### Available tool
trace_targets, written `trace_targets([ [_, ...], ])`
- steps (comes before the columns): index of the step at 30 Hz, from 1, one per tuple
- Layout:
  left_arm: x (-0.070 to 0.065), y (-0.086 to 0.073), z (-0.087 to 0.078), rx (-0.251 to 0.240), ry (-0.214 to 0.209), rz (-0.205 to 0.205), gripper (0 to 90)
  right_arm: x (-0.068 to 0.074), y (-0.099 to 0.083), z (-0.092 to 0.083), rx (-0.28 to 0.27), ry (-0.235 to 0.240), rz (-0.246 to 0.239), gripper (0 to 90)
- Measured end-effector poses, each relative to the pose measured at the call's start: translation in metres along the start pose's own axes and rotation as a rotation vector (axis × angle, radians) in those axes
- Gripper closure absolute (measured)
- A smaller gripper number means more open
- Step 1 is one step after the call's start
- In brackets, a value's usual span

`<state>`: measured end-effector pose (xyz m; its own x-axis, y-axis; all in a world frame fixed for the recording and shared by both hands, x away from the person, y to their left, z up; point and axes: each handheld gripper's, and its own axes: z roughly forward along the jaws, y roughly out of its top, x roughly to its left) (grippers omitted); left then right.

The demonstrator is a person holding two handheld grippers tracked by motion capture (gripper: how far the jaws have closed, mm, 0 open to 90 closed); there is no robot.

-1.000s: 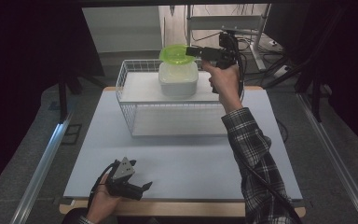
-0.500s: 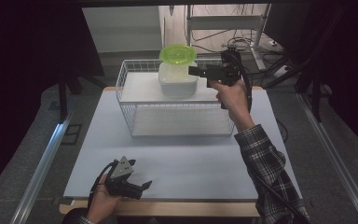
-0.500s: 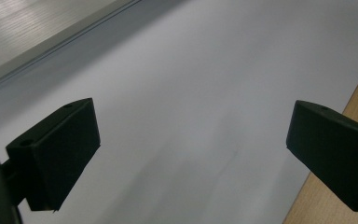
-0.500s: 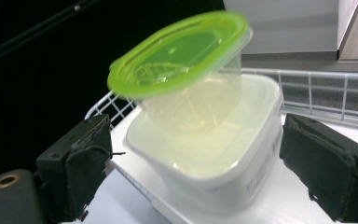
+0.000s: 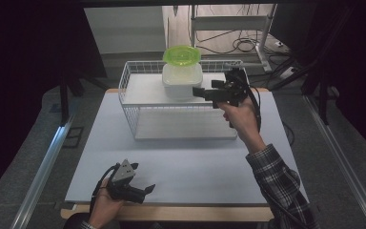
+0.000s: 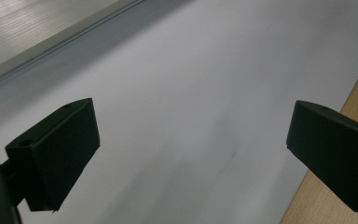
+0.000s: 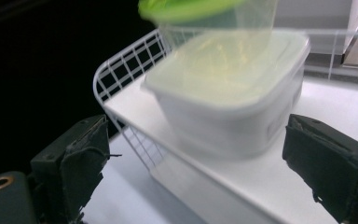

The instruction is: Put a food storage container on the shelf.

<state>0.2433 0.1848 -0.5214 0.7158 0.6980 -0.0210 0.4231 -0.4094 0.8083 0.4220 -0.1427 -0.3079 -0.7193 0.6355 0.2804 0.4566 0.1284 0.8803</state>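
A white square box (image 5: pixel 181 81) with a cloudy lid stands on the white shelf of a wire basket (image 5: pixel 171 119). A round clear tub with a green lid (image 5: pixel 181 55) sits on top of it. My right gripper (image 5: pixel 198 91) hovers just right of the box and points left at its side. Its jaws have just been opening and stand open with nothing between them. In the right gripper view the box (image 7: pixel 228 93) lies ahead of the open right gripper (image 7: pixel 198 140), under the green lid (image 7: pixel 182 7). My left gripper (image 5: pixel 148 190) rests open near the table's front left corner.
The basket (image 7: pixel 121 60) stands at the back of the pale grey table (image 5: pixel 195 162). In the left gripper view the left gripper (image 6: pixel 191 135) looks over the bare mat with the wooden table edge (image 6: pixel 349 98) at the right. Dark surroundings, a shelf frame and cables lie behind the table.
My right gripper has drawn back to the right from the green-lidded tub and sunk to the level of the white box. The tub stays on the box. The left gripper has kept still.
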Motion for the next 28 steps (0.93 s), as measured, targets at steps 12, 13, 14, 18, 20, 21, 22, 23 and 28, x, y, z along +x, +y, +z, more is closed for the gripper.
trace_targets([
  [12, 0.0, -0.001, 0.0, 0.0, 0.005, 0.003, 2.0, 0.003, -0.108, -0.009, 0.118, -0.022, -0.106, 3.9],
  [13, 0.0, -0.001, 0.001, 0.001, 0.005, 0.004, 2.0, 0.001, -0.119, -0.01, 0.133, -0.024, -0.105, 3.6],
  [14, -0.001, -0.001, 0.001, 0.001, 0.005, 0.001, 2.0, -0.001, -0.129, -0.01, 0.141, -0.03, -0.112, 3.5],
  [18, -0.001, -0.001, 0.001, 0.004, 0.004, 0.002, 2.0, -0.007, -0.164, -0.017, 0.174, -0.06, -0.123, 3.5],
  [20, -0.001, -0.001, 0.001, 0.007, 0.005, 0.004, 2.0, -0.009, -0.18, -0.021, 0.193, -0.071, -0.133, 3.5],
  [21, -0.001, -0.001, 0.001, 0.007, 0.005, 0.004, 1.9, -0.01, -0.19, -0.023, 0.204, -0.084, -0.143, 3.4],
  [22, 0.0, -0.001, 0.001, 0.007, 0.005, 0.003, 2.0, -0.011, -0.196, -0.023, 0.221, -0.087, -0.146, 3.4],
  [23, 0.0, -0.002, 0.002, 0.009, 0.004, 0.003, 2.0, -0.013, -0.205, -0.024, 0.255, -0.099, -0.149, 3.3],
  [28, -0.001, -0.001, 0.002, 0.011, 0.004, 0.007, 2.0, -0.019, -0.225, -0.023, 0.336, -0.139, -0.164, 3.5],
])
